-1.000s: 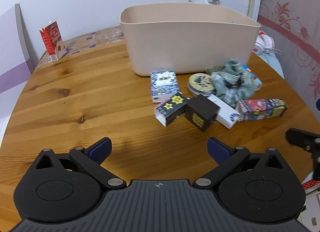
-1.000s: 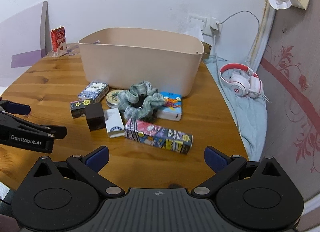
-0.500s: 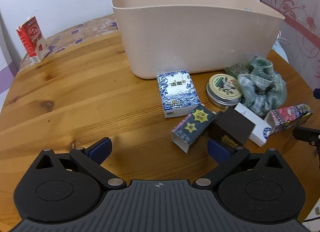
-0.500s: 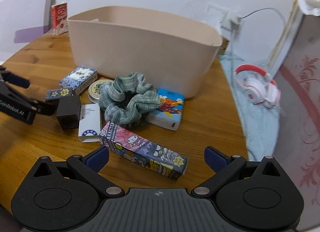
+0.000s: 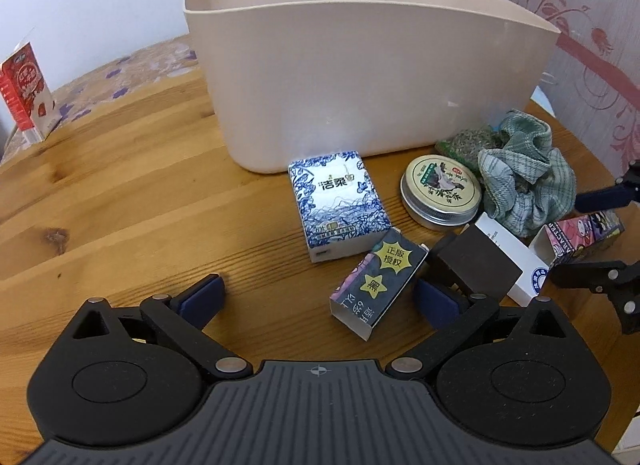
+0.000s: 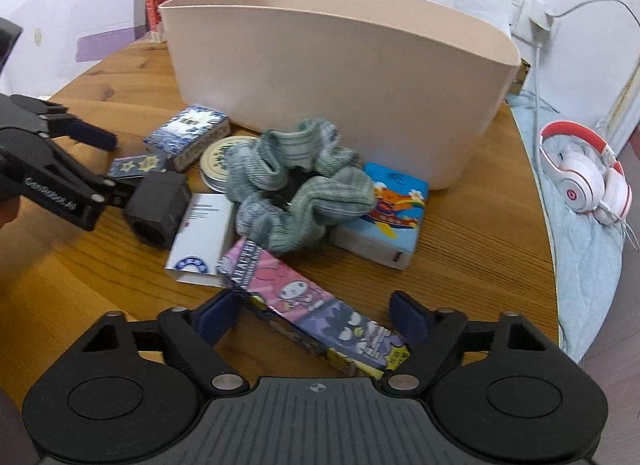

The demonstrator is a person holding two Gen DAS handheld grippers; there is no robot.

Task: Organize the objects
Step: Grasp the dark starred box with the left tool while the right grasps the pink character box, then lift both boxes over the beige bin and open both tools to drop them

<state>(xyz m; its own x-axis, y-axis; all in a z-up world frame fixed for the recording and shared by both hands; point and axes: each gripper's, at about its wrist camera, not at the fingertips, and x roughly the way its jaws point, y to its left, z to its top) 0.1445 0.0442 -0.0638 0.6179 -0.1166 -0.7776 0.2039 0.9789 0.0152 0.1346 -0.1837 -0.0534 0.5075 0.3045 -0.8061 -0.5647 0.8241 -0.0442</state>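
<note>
Cartoon-printed box flat beside scrunchie

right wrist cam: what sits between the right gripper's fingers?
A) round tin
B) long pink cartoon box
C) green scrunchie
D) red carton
B: the long pink cartoon box lies diagonally between the blue pads of the right gripper, whose jaws are closing but do not yet press on it; the green scrunchie and round tin lie farther off, near the beige bin.
</note>
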